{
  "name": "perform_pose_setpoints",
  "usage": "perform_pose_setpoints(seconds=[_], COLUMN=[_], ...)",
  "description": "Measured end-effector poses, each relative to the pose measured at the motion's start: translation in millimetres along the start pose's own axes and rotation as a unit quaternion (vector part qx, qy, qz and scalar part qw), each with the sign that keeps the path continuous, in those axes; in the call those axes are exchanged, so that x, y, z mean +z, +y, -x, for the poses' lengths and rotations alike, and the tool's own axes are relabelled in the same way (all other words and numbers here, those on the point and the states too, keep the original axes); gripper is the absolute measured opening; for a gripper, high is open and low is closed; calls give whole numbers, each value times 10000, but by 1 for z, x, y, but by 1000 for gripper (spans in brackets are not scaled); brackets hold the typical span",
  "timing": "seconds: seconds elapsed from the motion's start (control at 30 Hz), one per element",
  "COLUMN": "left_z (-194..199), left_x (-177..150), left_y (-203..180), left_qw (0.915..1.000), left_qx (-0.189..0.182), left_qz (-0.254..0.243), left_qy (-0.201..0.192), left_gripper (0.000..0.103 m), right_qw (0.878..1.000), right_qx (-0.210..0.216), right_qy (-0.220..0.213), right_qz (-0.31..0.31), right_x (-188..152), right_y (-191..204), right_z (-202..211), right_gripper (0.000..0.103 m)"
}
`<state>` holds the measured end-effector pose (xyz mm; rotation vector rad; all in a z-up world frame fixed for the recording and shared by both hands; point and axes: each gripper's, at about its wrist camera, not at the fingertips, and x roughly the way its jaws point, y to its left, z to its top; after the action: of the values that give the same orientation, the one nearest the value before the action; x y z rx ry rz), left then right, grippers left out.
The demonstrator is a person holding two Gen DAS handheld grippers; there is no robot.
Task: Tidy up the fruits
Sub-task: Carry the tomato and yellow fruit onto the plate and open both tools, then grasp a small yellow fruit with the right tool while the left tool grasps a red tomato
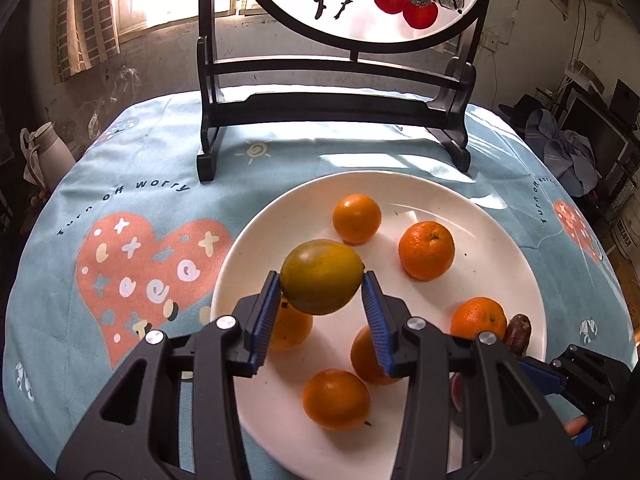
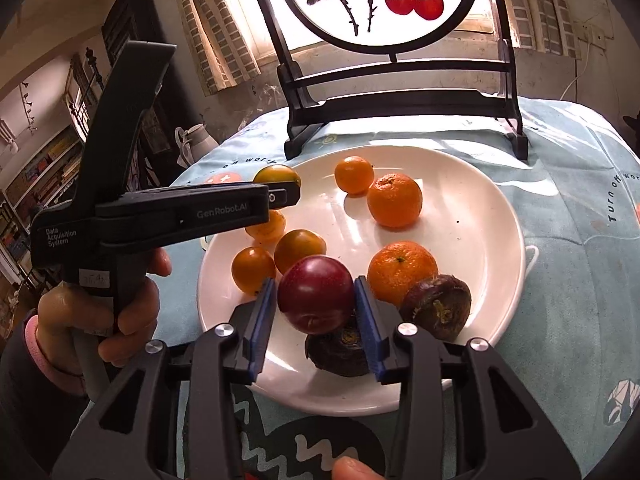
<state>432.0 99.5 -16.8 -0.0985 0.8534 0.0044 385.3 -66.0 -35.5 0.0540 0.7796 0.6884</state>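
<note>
A white plate (image 1: 500, 248) holds several oranges, such as one (image 1: 426, 250) at the back right. My left gripper (image 1: 322, 280) is shut on a greenish-yellow orange (image 1: 322, 276) and holds it above the plate's left part. In the right wrist view, my right gripper (image 2: 316, 294) is shut on a dark red plum (image 2: 315, 294) above the plate's (image 2: 472, 200) near edge. Two dark purple wrinkled fruits (image 2: 438, 306) (image 2: 340, 352) lie on the plate by the right gripper. The left gripper (image 2: 280, 192) with its greenish orange (image 2: 276, 175) also shows there at the left.
A dark wooden stand (image 1: 332, 104) with a round painted screen stands at the back of the table. The table has a light blue cloth (image 1: 132, 208) with pink hearts. A white jug (image 1: 44, 152) stands off the table at the left.
</note>
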Motion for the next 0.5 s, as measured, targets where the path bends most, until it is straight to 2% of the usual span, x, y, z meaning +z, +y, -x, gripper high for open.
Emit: perform_pose_setpoints(seconds=[0.03,0.07,0.1,0.27,0.4,0.5], left_z=[3,9,17,51,83,104], left_x=[0,-1,-2,-15,-37,-61], left_y=[0,0,0,-6,-12,-14], left_qw=[10000,9998,9995,9990,9973,9967], left_qx=[48,136,210,298,505,596], left_qz=[23,34,20,-121,-251,-317], left_qy=[-19,-140,-253,-309,-471,-443], left_gripper=[67,74,76,79,89,90], right_qw=[10000,10000,10000,9998,9997,9996], right_qx=[-34,-35,-32,76,162,151], right_qy=[-12,-31,-76,-195,-141,-94], right_qz=[-9,-9,-7,46,98,202], right_x=[1,2,3,0,-13,-30], right_y=[0,1,2,13,23,29], right_z=[2,5,9,33,49,65], right_gripper=[50,50,50,50,50,50])
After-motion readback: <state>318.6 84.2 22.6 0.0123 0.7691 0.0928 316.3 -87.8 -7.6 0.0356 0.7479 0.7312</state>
